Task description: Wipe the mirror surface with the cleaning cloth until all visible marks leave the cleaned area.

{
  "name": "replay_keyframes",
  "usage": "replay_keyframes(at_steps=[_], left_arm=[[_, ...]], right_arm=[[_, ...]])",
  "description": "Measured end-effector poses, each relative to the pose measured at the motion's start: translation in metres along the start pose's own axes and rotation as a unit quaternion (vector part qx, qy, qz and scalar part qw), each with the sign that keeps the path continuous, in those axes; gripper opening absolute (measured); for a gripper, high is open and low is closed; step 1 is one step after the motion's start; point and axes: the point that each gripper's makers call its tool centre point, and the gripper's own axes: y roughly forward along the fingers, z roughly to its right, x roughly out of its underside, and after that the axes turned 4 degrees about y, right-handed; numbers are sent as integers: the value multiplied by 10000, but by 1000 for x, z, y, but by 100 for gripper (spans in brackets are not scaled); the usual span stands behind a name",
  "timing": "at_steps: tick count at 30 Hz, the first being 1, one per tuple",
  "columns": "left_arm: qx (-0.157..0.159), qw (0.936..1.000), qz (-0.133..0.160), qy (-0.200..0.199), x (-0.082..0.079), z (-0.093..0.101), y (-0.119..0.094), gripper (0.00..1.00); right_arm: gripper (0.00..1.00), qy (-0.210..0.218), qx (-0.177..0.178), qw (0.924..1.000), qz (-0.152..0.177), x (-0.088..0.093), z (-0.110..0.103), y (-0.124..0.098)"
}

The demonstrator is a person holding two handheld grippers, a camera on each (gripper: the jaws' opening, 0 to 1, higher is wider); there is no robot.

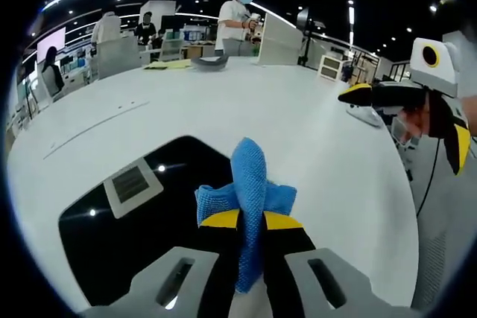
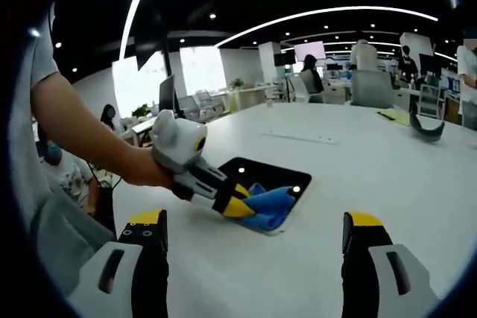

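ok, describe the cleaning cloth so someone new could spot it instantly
Start at the big white table, then find the dark rectangular mirror lying flat on it. The cleaning cloth is the bright blue bunched fabric at the mirror's edge, pinched in the left gripper. It is the only blue, soft thing on the table.

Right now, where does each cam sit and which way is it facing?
Left gripper view: rides the left gripper, looks along its jaws, shut on the blue woven cleaning cloth, over the dark rectangular mirror on the white round table; the right gripper enters at right.
Right gripper view: rides the open right gripper, faces back at the left gripper; forearm shows.
Shared: cloth, mirror, table.
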Motion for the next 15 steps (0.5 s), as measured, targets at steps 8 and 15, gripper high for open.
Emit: replay_keyframes(at_steps=[8, 15], left_arm=[[27, 10000, -2, 14, -1, 3, 1, 8], [13, 10000, -36, 41, -1, 3, 3, 7]], right_arm=[[97, 14, -20, 10000, 19, -1, -1, 2], [99, -35, 116, 9999, -26, 2, 4, 0]])
